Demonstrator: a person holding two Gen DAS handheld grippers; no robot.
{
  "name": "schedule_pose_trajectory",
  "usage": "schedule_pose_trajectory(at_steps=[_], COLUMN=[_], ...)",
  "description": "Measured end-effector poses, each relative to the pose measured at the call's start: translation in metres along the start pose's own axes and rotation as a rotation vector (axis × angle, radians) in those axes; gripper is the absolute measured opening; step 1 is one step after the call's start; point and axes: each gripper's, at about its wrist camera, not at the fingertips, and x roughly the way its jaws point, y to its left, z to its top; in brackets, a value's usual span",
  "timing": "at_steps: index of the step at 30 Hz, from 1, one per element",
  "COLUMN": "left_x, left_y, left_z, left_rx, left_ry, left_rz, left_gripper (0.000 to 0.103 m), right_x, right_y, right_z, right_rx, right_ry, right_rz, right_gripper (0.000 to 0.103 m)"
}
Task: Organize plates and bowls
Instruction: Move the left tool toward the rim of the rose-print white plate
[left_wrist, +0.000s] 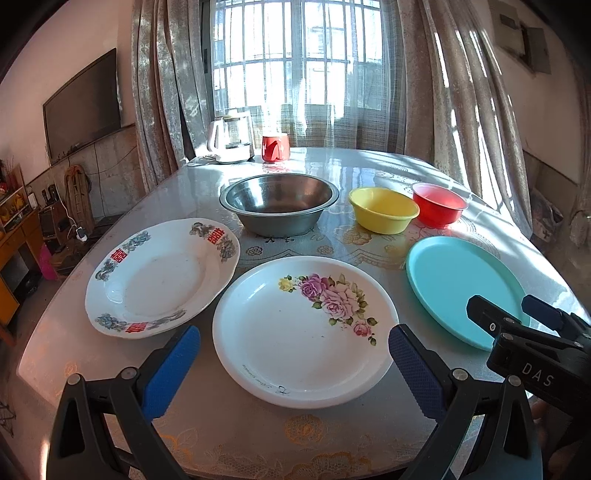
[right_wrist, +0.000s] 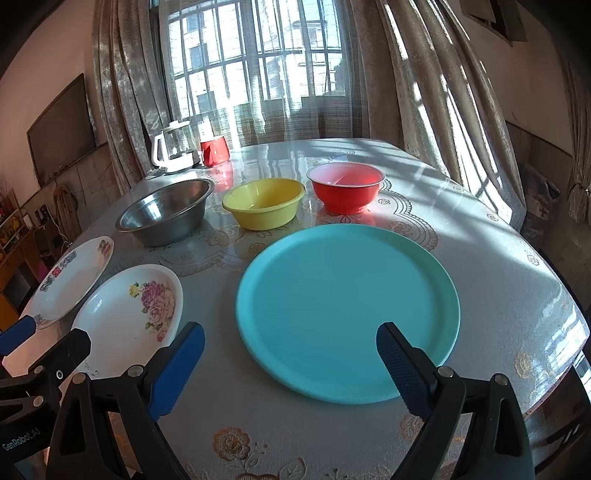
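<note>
i see my left tongs (left_wrist: 293, 354) wide apart above the flowered plate (left_wrist: 295, 332), holding nothing. my right tongs (right_wrist: 290, 354) wide apart over the teal plate (right_wrist: 347, 306). steel bowl (left_wrist: 279, 199), yellow bowl (right_wrist: 264, 201), red bowl (right_wrist: 345, 184) lined up behind on the counter (right_wrist: 498, 280).

"DAS" stands in white letters on the black body of the right gripper (left_wrist: 517, 310), seen from the left wrist view. "GenRobot.AI" runs along the body of the left gripper (right_wrist: 40, 332) in the right wrist view. Red double-happiness characters "囍" mark the rim of the white patterned plate (left_wrist: 162, 277); small script on the rim of the rose plate (left_wrist: 306, 332) is too fine to read.
</note>
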Motion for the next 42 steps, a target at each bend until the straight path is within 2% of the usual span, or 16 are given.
schedule_pose_trajectory(at_steps=[5,14,16,18,22,25,28,31,34,37,42], left_x=[0.002,0.017,0.026,0.036,0.055,0.073,0.087,0.101,0.114,0.124,0.124], left_y=[-0.006,-0.03,-0.038,-0.048,-0.064,-0.076,-0.092,-0.106,-0.116,-0.116,-0.11], left_z=[0.009,0.038,0.045,0.052,0.062,0.068,0.071,0.071,0.068,0.064,0.063], left_rx=[0.001,0.108,0.152,0.189,0.209,0.223,0.255,0.299,0.333,0.336,0.338], left_ry=[0.021,0.04,0.054,0.077,0.127,0.169,0.203,0.229,0.259,0.285,0.277], left_rz=[-0.119,-0.13,-0.133,-0.149,-0.231,-0.247,-0.265,-0.251,-0.238,-0.229,-0.207], left_gripper=[0.103,0.101,0.078,0.065,0.036,0.024,0.023,0.022,0.017,0.013,0.011], right_x=[-0.003,0.004,0.008,0.014,0.024,0.031,0.039,0.041,0.043,0.044,0.046], right_y=[-0.028,-0.109,-0.123,-0.13,-0.138,-0.138,-0.135,-0.131,-0.127,-0.123,-0.114], right_z=[0.009,0.015,0.014,0.012,0.01,0.01,0.009,0.009,0.009,0.01,0.011], right_rx=[0.056,0.239,0.274,0.294,0.291,0.276,0.267,0.243,0.225,0.202,0.177], right_ry=[-0.021,0.004,0.019,0.035,0.058,0.072,0.095,0.097,0.099,0.103,0.111], right_rz=[-0.016,-0.107,-0.11,-0.113,-0.115,-0.105,-0.092,-0.088,-0.088,-0.076,-0.067], right_gripper=[0.095,0.095,0.089,0.082,0.055,0.042,0.035,0.032,0.03,0.027,0.027])
